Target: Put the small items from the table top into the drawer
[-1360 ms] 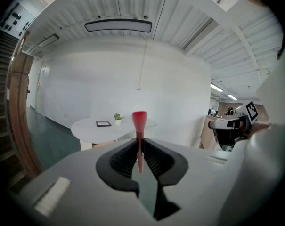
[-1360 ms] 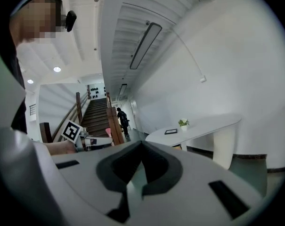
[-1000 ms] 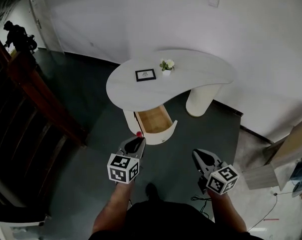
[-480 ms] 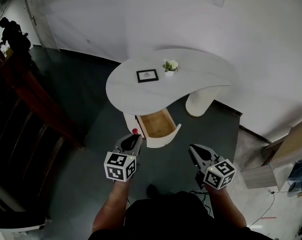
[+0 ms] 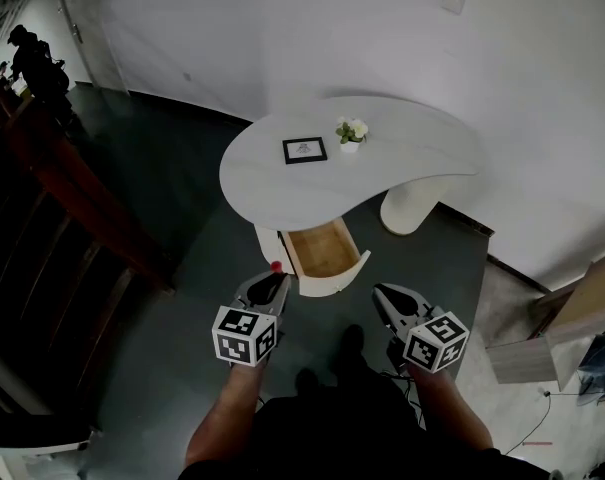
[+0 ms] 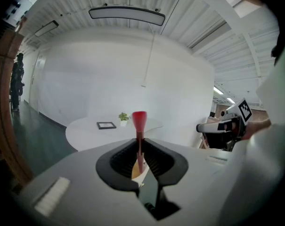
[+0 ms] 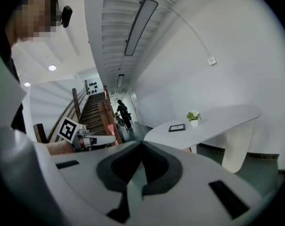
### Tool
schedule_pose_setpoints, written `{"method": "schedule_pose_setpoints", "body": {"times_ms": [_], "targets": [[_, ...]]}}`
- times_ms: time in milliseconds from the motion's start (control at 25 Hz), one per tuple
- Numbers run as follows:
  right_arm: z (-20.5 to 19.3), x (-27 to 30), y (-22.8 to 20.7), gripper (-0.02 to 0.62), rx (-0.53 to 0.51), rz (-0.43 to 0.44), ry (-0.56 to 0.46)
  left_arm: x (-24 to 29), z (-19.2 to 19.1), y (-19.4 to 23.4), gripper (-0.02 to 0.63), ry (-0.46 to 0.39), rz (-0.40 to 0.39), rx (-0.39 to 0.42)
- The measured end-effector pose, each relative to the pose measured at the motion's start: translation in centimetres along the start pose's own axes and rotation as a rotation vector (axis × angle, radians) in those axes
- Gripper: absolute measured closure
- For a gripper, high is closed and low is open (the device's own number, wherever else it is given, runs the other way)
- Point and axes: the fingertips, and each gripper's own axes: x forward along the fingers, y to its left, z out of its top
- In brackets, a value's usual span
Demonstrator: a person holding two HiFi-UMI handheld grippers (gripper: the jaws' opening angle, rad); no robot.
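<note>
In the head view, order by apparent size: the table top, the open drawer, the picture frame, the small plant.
1. table top
2. open drawer
3. picture frame and small plant: about alike, so unranked.

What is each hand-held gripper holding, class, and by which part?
The left hand-held gripper clamps a red-tipped stick by its lower stem, with the red end poking out. The right hand-held gripper is shut and holds nothing.
</note>
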Motion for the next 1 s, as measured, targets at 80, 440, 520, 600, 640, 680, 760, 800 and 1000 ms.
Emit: {"method": "schedule_pose_setpoints", "body": {"times_ms": [80, 440, 520, 600, 640, 680, 760, 800, 1000], "targets": [[0.5, 0.7, -0.5, 0.583, 0.001, 0.017, -0.005, 0.4, 0.3, 0.2, 0.552, 0.002, 0.009, 0.001], [1.2, 2.4, -6.3, 0.583, 0.032, 0.038, 0.018, 5.9, 1.3, -0.3, 0.552, 0.043, 0.019, 0.005], [0.8, 2.7, -8.3, 0.583, 0.054, 0.037, 0.033, 7.5, 1.4, -0.5, 0.552, 0.055, 0.024, 0.000], [0.8, 3.2, -10.2, 0.583, 0.070, 0.044, 0.040, 9.2, 1.6, -0.5, 0.552, 0.071, 0.029, 0.000], [0.9, 3.6, -11.1, 0.583, 0.077, 0.051, 0.042, 10.0, 1.6, -0.5, 0.552, 0.080, 0.034, 0.001], [1.0, 3.9, -11.9, 0.583, 0.082, 0.060, 0.044, 10.8, 1.7, -0.5, 0.552, 0.088, 0.041, 0.002], [1.3, 4.5, -13.6, 0.583, 0.087, 0.082, 0.052, 12.4, 2.1, -0.5, 0.552, 0.099, 0.059, 0.003], [1.4, 4.8, -14.4, 0.583, 0.086, 0.094, 0.056, 13.2, 2.5, -0.5, 0.552, 0.101, 0.068, 0.004], [2.5, 6.3, -17.7, 0.583, 0.075, 0.147, 0.073, 15.6, 4.0, -1.1, 0.552, 0.100, 0.106, 0.024]]}}
